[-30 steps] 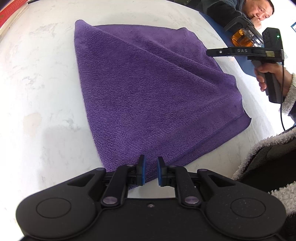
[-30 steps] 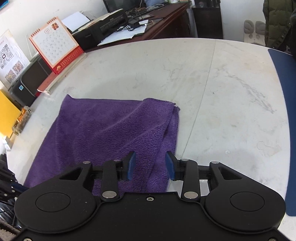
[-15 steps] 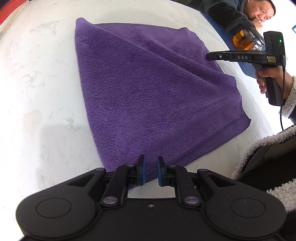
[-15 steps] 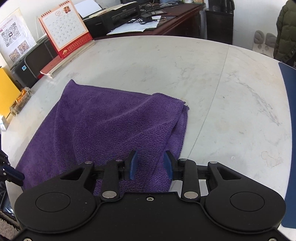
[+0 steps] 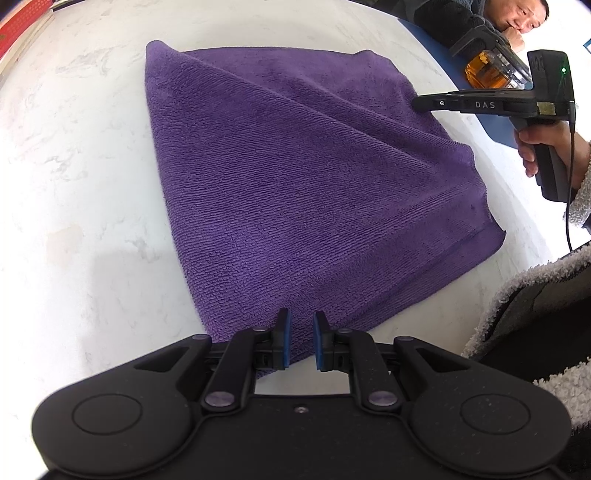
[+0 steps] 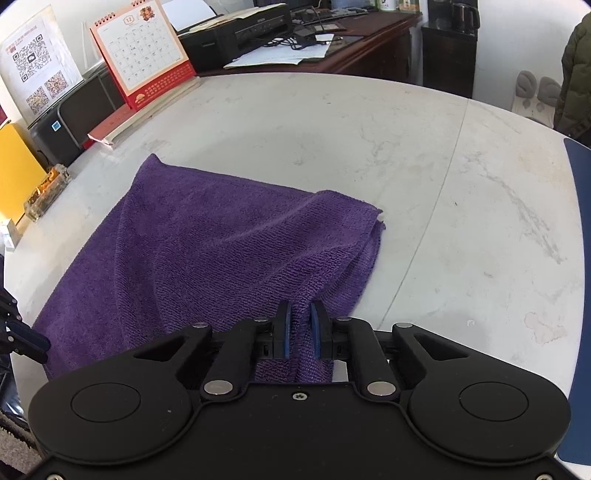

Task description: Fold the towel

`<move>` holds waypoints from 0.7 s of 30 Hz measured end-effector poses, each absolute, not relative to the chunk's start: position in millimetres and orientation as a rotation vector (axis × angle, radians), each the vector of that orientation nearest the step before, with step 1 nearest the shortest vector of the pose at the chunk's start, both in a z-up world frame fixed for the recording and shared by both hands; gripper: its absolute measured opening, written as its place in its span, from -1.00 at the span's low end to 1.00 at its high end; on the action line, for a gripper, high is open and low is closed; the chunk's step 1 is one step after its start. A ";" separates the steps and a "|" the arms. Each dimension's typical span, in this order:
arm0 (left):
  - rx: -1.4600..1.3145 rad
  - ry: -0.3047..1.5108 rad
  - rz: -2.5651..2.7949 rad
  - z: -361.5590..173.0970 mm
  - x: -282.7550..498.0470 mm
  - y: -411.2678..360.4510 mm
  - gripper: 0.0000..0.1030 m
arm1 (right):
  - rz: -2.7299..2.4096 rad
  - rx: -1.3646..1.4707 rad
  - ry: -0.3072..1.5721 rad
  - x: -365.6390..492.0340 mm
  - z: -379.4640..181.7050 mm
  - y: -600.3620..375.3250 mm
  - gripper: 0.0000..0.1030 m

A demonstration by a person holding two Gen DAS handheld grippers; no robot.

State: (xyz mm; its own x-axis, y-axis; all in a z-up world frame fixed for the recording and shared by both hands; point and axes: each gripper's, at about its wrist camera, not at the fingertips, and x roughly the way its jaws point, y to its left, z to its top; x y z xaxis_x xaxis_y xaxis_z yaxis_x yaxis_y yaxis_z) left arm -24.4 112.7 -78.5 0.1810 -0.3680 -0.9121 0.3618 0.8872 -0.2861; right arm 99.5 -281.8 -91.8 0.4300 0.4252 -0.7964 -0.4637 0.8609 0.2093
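Observation:
A purple towel [image 5: 306, 177] lies folded on the white marble table [image 5: 74, 184]. My left gripper [image 5: 300, 339] stands over the towel's near corner, its blue pads a narrow gap apart with towel cloth between them. My right gripper [image 6: 300, 330] has its pads pinched on a raised fold of the towel [image 6: 221, 251] at its near edge. The right gripper also shows in the left wrist view [image 5: 421, 103], at the towel's far right edge.
A desk calendar [image 6: 142, 51], a black printer [image 6: 236, 33], a yellow box and a small glass dish [image 6: 48, 192] line the table's far left. A blue mat [image 6: 580, 221] lies at the right edge. A seated person [image 5: 517, 18] and an amber glass container [image 5: 491, 70] are beyond the towel.
My right gripper has closed its pads onto the towel's edge and moved in over it. My left gripper has stayed at the near corner with the same narrow gap.

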 end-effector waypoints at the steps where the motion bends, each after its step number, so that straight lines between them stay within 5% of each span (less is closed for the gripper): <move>1: -0.004 1.290 -0.515 -78.5 -24.4 112.5 -0.78 | 0.554 -0.049 0.972 98.5 -90.7 -281.8 -0.79; 21: -0.007 1.293 -0.506 -77.9 -26.3 110.6 -0.78 | 0.539 0.063 0.994 99.8 -99.8 -290.7 -0.77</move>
